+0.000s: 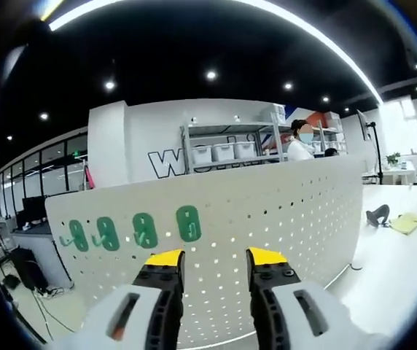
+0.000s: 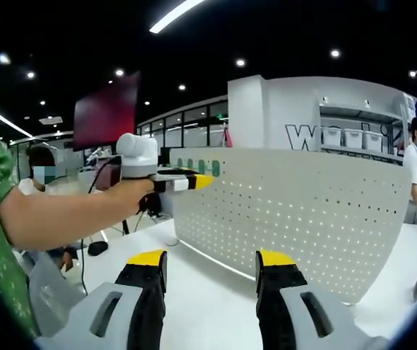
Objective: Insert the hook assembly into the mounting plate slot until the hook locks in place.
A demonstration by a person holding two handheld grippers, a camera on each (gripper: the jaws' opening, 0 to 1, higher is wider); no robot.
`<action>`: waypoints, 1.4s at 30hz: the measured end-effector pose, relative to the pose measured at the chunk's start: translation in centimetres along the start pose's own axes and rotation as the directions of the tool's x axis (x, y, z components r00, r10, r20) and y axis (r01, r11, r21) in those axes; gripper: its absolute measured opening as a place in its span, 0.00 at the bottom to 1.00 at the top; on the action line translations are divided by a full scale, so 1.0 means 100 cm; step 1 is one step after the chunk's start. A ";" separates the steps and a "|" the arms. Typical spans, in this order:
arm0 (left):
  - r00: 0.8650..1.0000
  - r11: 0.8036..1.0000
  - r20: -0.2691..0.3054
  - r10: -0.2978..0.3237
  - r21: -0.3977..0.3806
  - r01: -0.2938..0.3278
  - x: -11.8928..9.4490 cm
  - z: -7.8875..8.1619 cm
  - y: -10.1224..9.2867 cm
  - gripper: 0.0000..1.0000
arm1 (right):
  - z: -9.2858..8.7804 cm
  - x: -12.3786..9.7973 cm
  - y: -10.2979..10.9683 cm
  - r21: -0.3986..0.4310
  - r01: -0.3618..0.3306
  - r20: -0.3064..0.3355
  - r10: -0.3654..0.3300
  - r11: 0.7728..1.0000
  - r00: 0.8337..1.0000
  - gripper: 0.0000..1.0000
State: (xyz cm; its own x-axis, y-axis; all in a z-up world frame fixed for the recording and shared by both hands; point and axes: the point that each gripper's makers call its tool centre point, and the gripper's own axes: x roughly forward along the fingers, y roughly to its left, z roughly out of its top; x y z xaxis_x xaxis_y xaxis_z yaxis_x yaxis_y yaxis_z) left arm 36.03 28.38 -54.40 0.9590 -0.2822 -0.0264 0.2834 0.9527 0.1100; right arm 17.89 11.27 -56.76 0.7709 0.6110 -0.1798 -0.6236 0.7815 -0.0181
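Observation:
A white perforated mounting plate (image 1: pixel 267 211) stands upright on a white table. Several green hook assemblies (image 1: pixel 143 230) hang in a row along its upper left part. My left gripper (image 1: pixel 216 257) is open and empty, its yellow-tipped jaws pointing at the plate's face just right of and below the hooks. In the right gripper view the plate (image 2: pixel 296 219) stands ahead, the green hooks (image 2: pixel 197 166) sit small near its top left corner, and a person's arm holds the left gripper (image 2: pixel 186 181) up beside them. My right gripper (image 2: pixel 212 259) is open and empty, low over the table.
White table (image 2: pixel 201 292) runs in front of the plate. A dark object (image 1: pixel 376 215) and a yellow item (image 1: pixel 405 222) lie at the right. Shelving with bins (image 1: pixel 223 152) and a person (image 1: pixel 299 142) are behind the plate; another person (image 2: pixel 44 175) sits at the left.

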 end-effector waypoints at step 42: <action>0.995 0.991 0.012 -0.097 -0.093 0.097 -0.221 -0.021 -0.009 0.50 | 0.014 0.015 0.078 -0.068 -0.089 0.017 0.090 0.994 0.996 0.54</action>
State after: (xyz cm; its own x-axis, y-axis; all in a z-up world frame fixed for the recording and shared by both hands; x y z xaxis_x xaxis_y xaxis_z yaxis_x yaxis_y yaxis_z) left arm 14.58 34.01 -56.05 0.9270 -0.3743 -0.0247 0.3746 0.9271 0.0136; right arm 14.34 18.49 -55.80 0.7138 0.6808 -0.1642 -0.6968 0.7140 -0.0687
